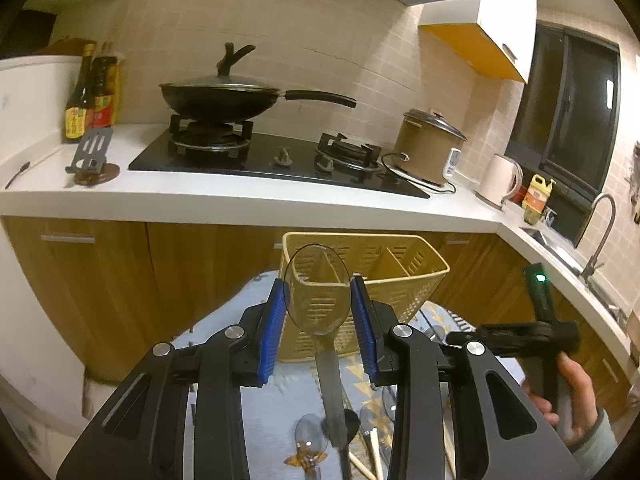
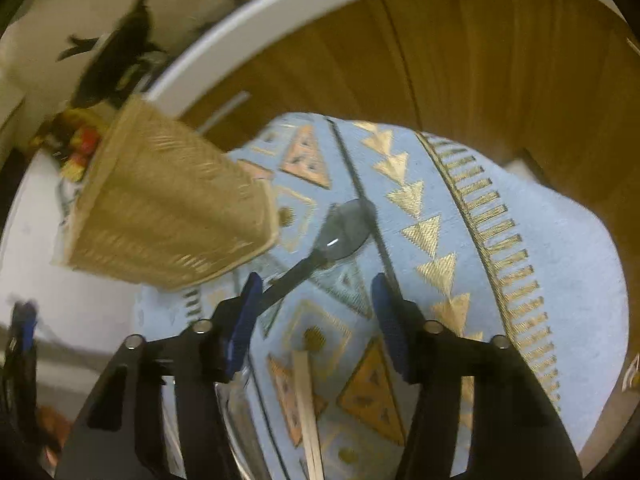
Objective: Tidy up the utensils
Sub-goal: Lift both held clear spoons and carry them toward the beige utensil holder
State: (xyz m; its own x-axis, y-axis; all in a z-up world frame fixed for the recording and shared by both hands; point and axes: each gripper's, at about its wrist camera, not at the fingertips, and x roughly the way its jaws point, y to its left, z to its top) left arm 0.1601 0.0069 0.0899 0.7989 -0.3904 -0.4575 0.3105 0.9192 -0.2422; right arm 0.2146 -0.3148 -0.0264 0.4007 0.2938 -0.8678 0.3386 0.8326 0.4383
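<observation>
Your left gripper [image 1: 318, 318] has its jaws closed onto the bowl of a clear plastic spoon [image 1: 320, 300], which touches both blue pads [image 1: 272, 334]; its dark handle hangs down toward you. Just beyond the spoon's bowl stands the tan slotted utensil basket [image 1: 400, 276], upright on the blue patterned cloth [image 1: 288, 392], its inner dividers visible from above. Below the held spoon, more clear spoons [image 1: 310, 438] and pale wooden chopsticks [image 1: 374, 454] lie on the cloth.

Your right gripper [image 2: 316, 308] has its jaws wide apart and holding nothing. Between and just ahead of them a dark-handled clear spoon [image 2: 340, 234] lies on the cloth [image 2: 560, 260], its handle running back to the left pad [image 2: 244, 320]; whether it touches is unclear. A chopstick [image 2: 306, 400] lies nearer you. The basket [image 2: 168, 204] appears blurred at the left.

Behind, the bench [image 1: 280, 204] carries a gas hob [image 1: 272, 156] with a lidded wok [image 1: 224, 94] and a rice cooker [image 1: 428, 146]
</observation>
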